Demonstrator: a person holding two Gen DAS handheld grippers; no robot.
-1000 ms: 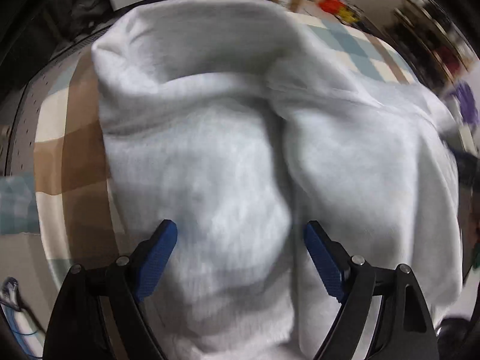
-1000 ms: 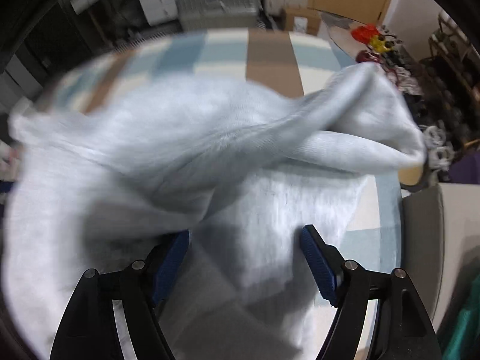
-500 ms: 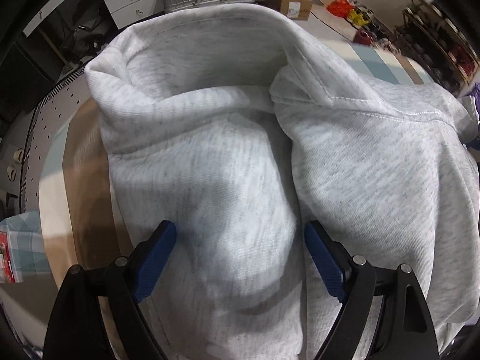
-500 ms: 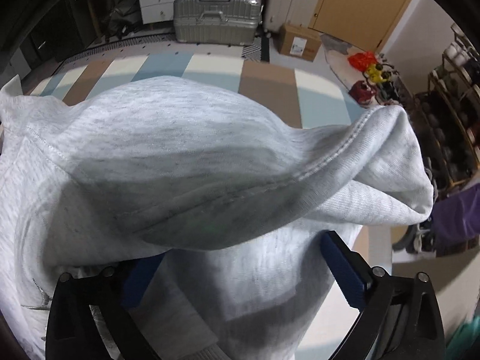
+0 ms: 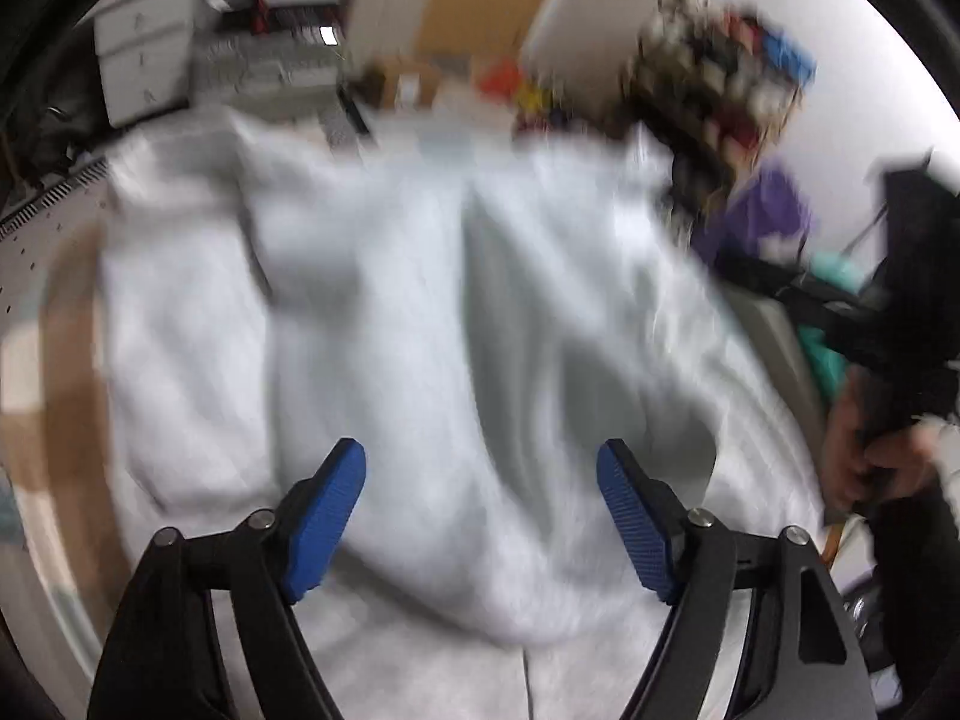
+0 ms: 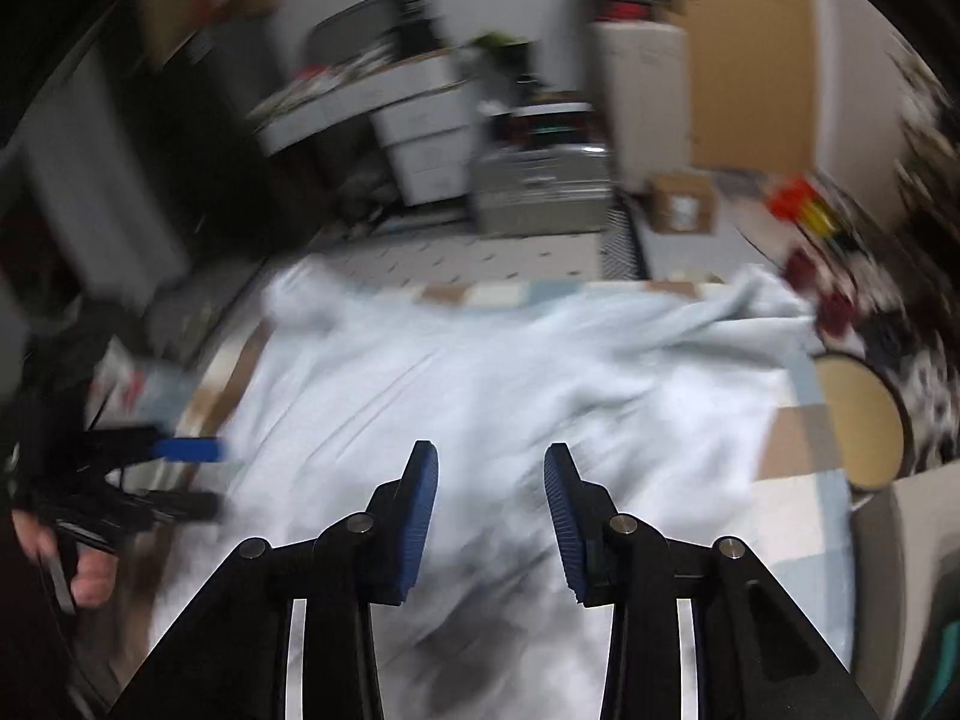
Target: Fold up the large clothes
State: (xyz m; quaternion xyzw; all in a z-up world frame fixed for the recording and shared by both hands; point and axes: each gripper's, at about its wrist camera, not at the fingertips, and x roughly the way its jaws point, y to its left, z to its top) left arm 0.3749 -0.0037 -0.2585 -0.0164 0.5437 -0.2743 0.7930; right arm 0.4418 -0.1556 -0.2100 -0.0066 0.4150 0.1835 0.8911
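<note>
A large light-grey sweatshirt lies rumpled over a chequered floor mat; both views are motion-blurred. My left gripper hangs over its near part with the jaws closing. A soft bulge of cloth sits between the blue pads, which do not press on it. In the right wrist view the sweatshirt spreads across the mat. My right gripper hovers above it, jaws closing and narrow, with nothing between them. The left gripper and its hand show at that view's left edge.
A silver suitcase, a cardboard box and white drawers stand beyond the mat. A round tan stool sits at the mat's right. A shoe rack and purple cloth lie far right.
Both grippers have risen and pulled back from the sweatshirt, which now lies lower and more spread on the mat. The right jaws are much narrower, the left slightly narrower.
</note>
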